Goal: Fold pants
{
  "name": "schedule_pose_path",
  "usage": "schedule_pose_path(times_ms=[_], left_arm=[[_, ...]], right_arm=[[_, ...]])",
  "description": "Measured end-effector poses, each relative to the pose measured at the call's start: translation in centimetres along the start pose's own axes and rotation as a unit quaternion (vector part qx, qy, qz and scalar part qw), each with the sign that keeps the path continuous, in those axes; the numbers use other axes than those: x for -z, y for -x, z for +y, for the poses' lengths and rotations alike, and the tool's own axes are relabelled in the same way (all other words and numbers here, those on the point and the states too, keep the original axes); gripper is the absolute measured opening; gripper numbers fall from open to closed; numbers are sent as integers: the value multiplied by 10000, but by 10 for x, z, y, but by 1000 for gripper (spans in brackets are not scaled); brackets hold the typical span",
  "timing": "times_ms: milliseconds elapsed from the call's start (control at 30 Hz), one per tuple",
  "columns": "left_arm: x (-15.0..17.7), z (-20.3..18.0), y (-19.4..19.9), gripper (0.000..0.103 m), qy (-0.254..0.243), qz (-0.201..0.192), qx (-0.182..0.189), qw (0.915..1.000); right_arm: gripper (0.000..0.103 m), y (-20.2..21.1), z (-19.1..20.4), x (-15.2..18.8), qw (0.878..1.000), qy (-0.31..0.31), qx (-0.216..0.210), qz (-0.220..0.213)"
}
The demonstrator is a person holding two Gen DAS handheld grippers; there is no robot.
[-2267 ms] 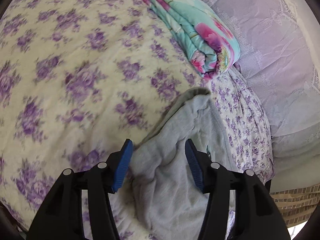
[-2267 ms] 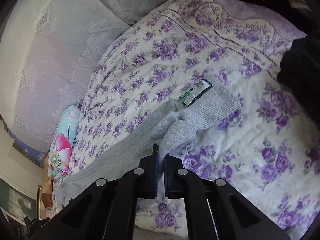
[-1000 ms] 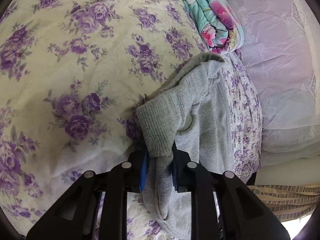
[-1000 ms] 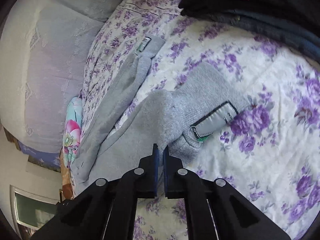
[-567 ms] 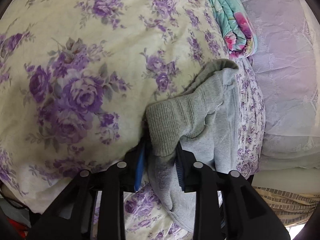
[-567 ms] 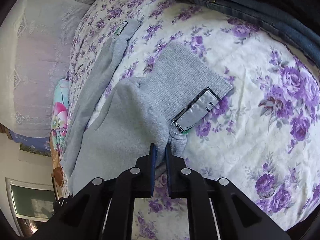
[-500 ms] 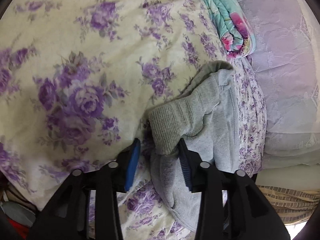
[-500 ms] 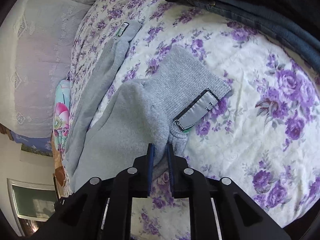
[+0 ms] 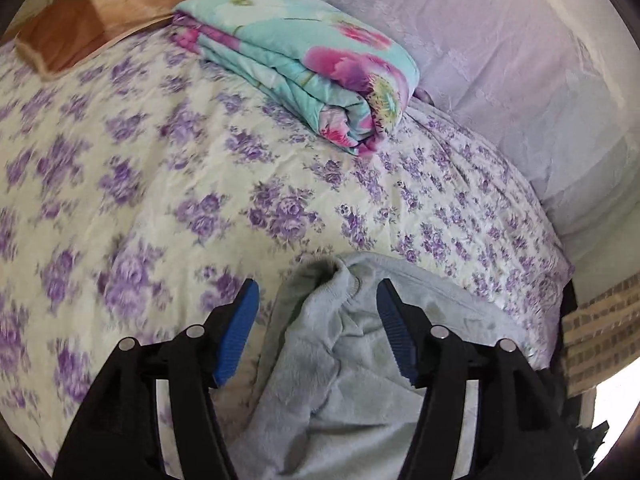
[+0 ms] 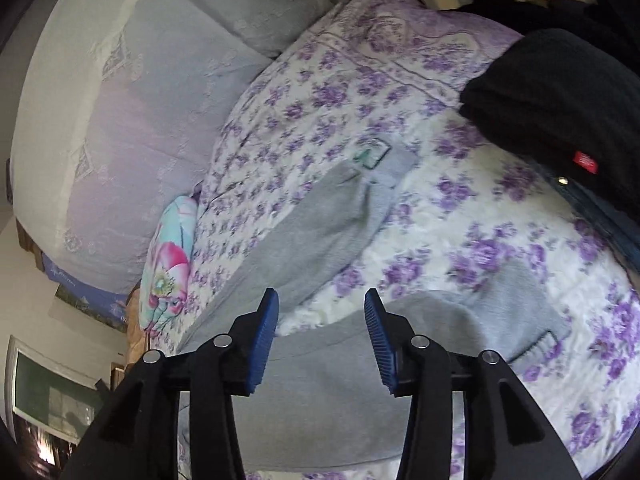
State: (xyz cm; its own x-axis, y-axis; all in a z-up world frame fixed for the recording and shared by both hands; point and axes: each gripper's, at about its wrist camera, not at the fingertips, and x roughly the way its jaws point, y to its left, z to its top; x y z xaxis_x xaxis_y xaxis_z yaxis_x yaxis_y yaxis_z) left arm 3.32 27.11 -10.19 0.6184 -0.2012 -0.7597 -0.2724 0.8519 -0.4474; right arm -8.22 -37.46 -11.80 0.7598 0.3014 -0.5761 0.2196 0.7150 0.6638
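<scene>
Nearest to us, both tools have let go. Our left gripper [image 9: 318,330] has just been opening: its 2 blue pads now stand wide, with the rumpled grey pants [image 9: 340,364] lying between and below them, untouched by either pad. A second ago the same jaws were clamped on a ribbed cuff. Our right gripper [image 10: 320,332] has also just been opening; its pads are moderately apart and hang above a flat stretch of grey cloth, where before they were pinched tight on a bunched leg end.

So the pants are released onto the floral bedspread [image 9: 160,184]. In the right wrist view, 1 leg runs under the gripper toward a ribbed cuff [image 10: 520,320] at the right, and the other leg stretches away up the bed to a far cuff with a label [image 10: 374,152]. The 2 legs lie apart, not stacked, so we judge this a laying-out step, with the real folding yet to come.

Further off sit a folded turquoise quilt [image 9: 304,64], a brown pillow [image 9: 80,28], and a dark pile of clothes [image 10: 560,96], all well clear of the pants. Our next grasp probably calls for one leg to be brought over the other.
</scene>
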Motion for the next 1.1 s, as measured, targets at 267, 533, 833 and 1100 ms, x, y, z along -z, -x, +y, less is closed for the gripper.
schedule_pose_path(times_ms=[267,533,833,1100], left_arm=[[0,-20,-45,58,-1280,239,124,9914],[-9,4,-58,6,-1047,427,591,9918],[0,-2,-31,4,-622,326,690,9951],[-6,4,-39,4,-266,412,501,9975]], right_arm=[[50,-40,97,12,9963,761,-152,360],[50,-118,162,-8,9759,1918,-294,998],[47,-246,189,-19,8929,4377,320,1007],[47,-313,194,-15,7582,6303,-78,1670]])
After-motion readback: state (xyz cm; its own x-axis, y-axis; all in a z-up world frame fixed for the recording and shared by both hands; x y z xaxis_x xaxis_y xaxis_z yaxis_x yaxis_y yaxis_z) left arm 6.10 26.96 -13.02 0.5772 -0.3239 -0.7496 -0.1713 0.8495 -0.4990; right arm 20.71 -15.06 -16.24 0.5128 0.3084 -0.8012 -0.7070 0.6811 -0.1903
